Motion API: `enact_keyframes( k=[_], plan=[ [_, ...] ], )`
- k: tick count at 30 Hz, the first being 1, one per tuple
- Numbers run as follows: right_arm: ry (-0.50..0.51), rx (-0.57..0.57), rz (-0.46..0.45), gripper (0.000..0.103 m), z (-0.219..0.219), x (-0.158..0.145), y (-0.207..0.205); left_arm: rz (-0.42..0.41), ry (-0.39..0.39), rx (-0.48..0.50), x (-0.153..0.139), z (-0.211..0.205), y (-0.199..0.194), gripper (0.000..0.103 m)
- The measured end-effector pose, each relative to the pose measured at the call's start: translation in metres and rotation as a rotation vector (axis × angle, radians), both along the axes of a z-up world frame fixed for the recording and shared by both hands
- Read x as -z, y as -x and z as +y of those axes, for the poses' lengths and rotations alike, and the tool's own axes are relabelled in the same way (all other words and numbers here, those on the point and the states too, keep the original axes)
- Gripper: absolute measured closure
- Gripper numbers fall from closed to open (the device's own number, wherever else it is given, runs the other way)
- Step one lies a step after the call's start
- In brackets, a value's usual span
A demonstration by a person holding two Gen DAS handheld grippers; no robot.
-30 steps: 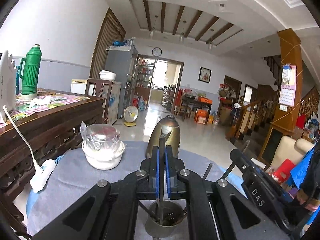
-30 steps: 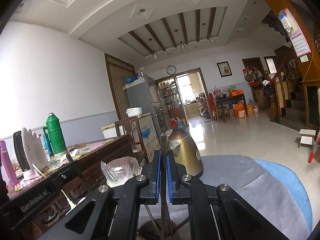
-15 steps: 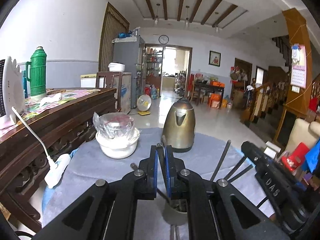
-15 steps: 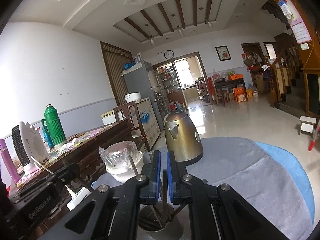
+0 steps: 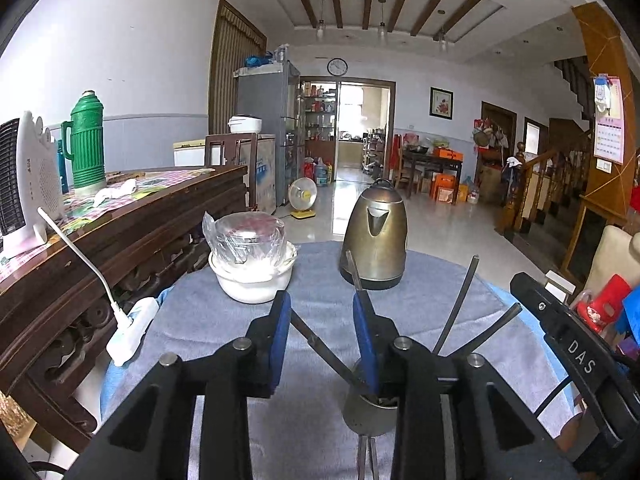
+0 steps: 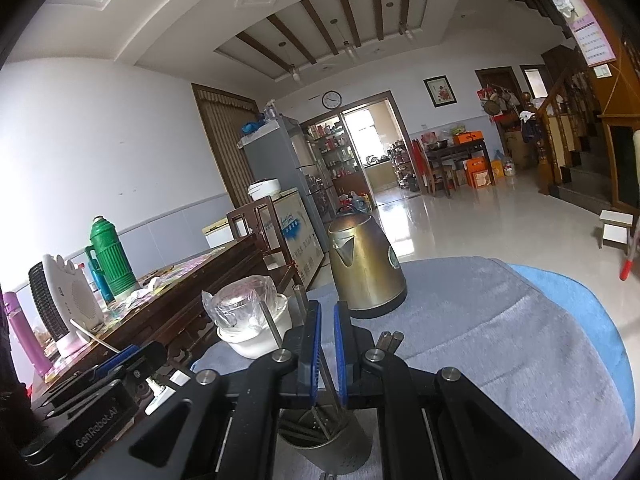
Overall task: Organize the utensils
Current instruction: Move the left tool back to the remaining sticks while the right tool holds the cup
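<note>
- Left wrist view: my left gripper (image 5: 320,340) has jaws that have just been opening and now stand apart. A dark utensil handle (image 5: 316,340) crosses the gap on a slant, but the pads don't look to press it, so I read it as let go.
- Utensil holder (image 5: 370,412), a perforated metal cup, sits on the grey cloth (image 5: 200,360) at the table's near edge, half hidden behind my right-side finger.
- Handles in it fan out w/ butts up: one leans up-left thru my jaws, one (image 5: 354,276) rises near upright in front of the brass kettle (image 5: 374,240), two lean up-right (image 5: 460,300). Long axes all run cup-to-rim, working ends down inside.
- To do this well, imo: back straight off along the handle's line, no sideways drag, else the cup tips.
- Covered white bowl (image 5: 252,264) is toward the far-left edge, kettle at the far edge, both well apart from the cup.
- Right wrist view: my right gripper (image 6: 325,344) is nearly closed on a thin handle (image 6: 326,376) running down into the holder (image 6: 326,440) just below.
- That handle tilts slightly, top leaning left. I'd lower it till it seats before letting go.
</note>
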State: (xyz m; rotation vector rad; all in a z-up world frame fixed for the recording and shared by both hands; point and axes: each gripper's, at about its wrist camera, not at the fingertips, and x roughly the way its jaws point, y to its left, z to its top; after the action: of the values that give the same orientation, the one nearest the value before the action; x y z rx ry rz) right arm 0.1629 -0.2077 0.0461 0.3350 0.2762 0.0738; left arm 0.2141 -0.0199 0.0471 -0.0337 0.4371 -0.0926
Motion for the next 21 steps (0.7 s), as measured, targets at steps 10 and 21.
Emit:
enact_keyframes(
  k=[10, 21],
  plan=[
    [-0.047, -0.002, -0.006, 0.095, -0.01, 0.0, 0.013, 0.002, -0.016, -0.01, 0.004, 0.001, 0.005, 0.051],
    [-0.088, -0.007, 0.089, 0.095, -0.026, 0.038, 0.023, 0.06, -0.014, -0.021, 0.02, 0.013, 0.014, 0.04]
  ],
)
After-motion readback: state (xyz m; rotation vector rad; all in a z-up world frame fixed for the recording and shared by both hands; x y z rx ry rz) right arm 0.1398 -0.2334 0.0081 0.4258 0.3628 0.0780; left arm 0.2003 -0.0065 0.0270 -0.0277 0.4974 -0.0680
